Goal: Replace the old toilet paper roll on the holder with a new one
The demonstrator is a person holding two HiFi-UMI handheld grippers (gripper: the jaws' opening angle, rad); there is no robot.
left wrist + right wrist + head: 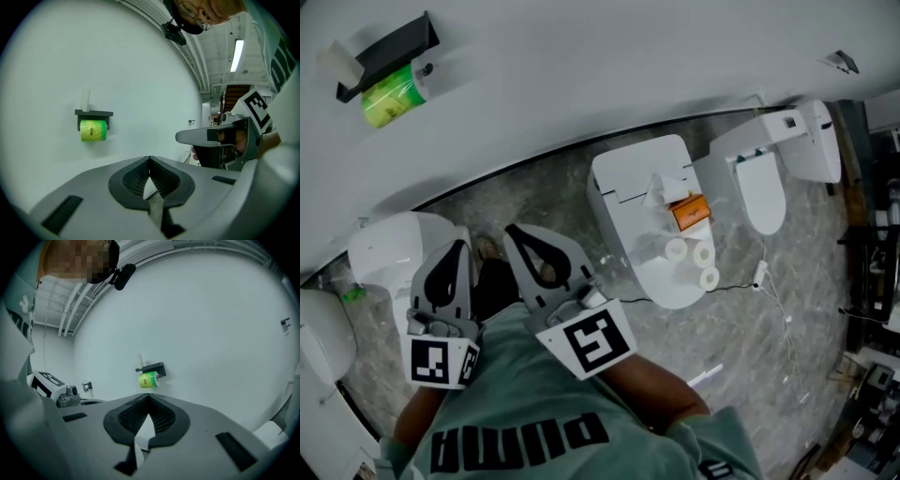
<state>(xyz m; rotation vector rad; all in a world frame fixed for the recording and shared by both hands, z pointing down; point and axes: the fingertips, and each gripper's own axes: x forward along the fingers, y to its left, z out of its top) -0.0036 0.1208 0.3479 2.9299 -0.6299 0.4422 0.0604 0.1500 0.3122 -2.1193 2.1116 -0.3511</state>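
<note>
On the white wall a black holder (389, 52) carries a roll in green wrapping (392, 97). Both gripper views show that roll far ahead: the roll (93, 131) under the holder (93, 114), and the roll (148, 379) under the holder (152, 367). Several white rolls (692, 258) lie on a closed toilet lid (637, 173) beside an orange packet (689, 212). My left gripper (457, 246) and right gripper (512, 230) are held side by side close to my body. Both are shut and empty, well short of the wall. In their own views the left gripper (150, 159) and the right gripper (149, 397) show tips that meet.
A white strip (337, 58) stands on top of the holder. Three other white toilets stand on the grey stone floor: one at the left (389, 248), one at the far left (319, 333), one at the upper right (769, 169). A thin cable (769, 286) lies on the floor. Dark equipment (872, 272) lines the right edge.
</note>
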